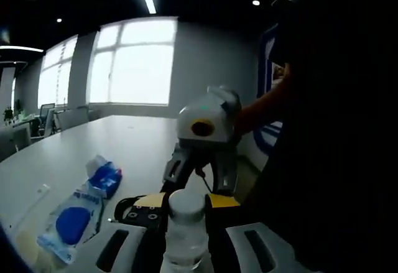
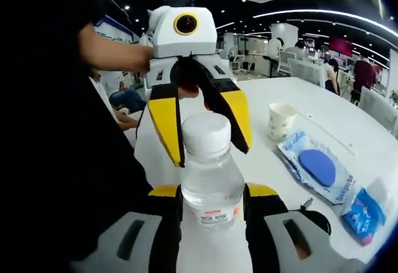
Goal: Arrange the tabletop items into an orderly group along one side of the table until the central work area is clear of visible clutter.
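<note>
A clear water bottle [image 2: 211, 186] with a white cap stands on the white table [image 2: 273, 161]. My right gripper [image 2: 211, 193] is shut on its body, with its black pads against both sides. My left gripper [image 2: 210, 152] faces it from across the bottle, held by a person's hand. Its yellow jaws are spread open on either side of the cap. In the left gripper view the bottle [image 1: 186, 229] sits low between the left gripper [image 1: 188, 201] jaws. The right gripper [image 1: 200, 185] hangs just beyond it.
A paper cup [image 2: 281, 120], a long packet with a blue sponge [image 2: 316, 167] and a small blue packet [image 2: 364, 214] lie to one side. The two packets [image 1: 73, 223] [image 1: 106, 176] also show in the left gripper view. A person's dark torso [image 2: 56, 161] stands at the table edge. Chairs and people are in the background.
</note>
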Demonstrator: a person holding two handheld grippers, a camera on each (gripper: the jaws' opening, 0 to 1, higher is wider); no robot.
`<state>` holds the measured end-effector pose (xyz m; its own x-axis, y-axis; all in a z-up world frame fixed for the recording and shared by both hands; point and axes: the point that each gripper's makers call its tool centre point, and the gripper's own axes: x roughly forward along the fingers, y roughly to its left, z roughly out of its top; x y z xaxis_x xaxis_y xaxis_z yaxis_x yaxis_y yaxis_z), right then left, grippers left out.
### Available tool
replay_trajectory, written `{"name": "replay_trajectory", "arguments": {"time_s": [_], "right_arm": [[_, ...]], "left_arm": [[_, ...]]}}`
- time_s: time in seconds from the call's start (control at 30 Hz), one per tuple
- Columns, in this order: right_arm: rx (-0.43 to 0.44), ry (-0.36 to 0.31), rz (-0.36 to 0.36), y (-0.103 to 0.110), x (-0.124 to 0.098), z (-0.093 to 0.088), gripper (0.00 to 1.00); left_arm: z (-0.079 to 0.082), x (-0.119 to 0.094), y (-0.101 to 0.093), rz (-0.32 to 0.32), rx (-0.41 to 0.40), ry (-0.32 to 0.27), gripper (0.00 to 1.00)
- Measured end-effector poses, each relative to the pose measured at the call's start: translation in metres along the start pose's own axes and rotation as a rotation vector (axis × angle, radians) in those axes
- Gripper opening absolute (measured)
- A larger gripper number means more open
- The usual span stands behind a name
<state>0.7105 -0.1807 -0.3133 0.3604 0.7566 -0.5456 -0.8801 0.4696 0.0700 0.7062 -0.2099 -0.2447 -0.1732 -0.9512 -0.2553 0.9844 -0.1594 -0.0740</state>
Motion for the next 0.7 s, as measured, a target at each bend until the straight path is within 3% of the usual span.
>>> {"name": "replay_trajectory", "arguments": {"time_s": [0.37, 0.57, 0.7], "right_arm": [[0.007, -0.003, -0.002, 0.001, -0.002, -0.002, 0.34], [0.004, 0.001, 0.004, 0.002, -0.002, -0.003, 0.34], [0.013, -0.001, 0.004, 0.003, -0.003, -0.004, 0.34]], "left_arm": [[-0.002, 0.0, -0.002, -0.081, 0.015, 0.017, 0.22], [-0.016, 0.003, -0.006, -0.115, 0.06, 0.097, 0.22], [-0.014, 0.004, -0.008, -0.11, 0.075, 0.084, 0.22]]}}
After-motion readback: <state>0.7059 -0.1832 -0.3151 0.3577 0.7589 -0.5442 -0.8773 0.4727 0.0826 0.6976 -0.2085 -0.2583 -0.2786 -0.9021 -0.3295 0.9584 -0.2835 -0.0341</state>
